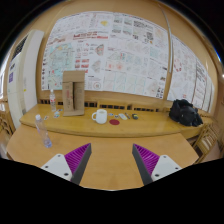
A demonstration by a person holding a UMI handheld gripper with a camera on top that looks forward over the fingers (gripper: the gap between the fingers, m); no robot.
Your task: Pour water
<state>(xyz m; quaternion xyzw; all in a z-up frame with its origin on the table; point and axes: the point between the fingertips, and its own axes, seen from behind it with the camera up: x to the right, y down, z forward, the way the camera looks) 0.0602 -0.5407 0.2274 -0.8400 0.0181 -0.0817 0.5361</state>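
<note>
Poster-covered wall (pixel 110 50), unreadable; claw (pixel 112 160) open, empty.

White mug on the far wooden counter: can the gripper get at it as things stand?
Probably yes. The white ceramic mug stands well beyond the open gripper, with bare wooden tabletop ahead of the fingers and nothing crowding it.

Your clear plastic bottle (pixel 43 131) stands upright on the near wooden table (pixel 110 160), ahead of your left finger and off to its left side; it looks slim, with a pale cap, and whether it holds water you cannot tell. Your white mug (pixel 100 116) sits upright on the farther table (pixel 150 124) beyond the fingers, well apart from the bottle, its handle turned to the right. Neither one touches your gripper (pixel 112 160), whose fingers stand wide apart with nothing between them.
</note>
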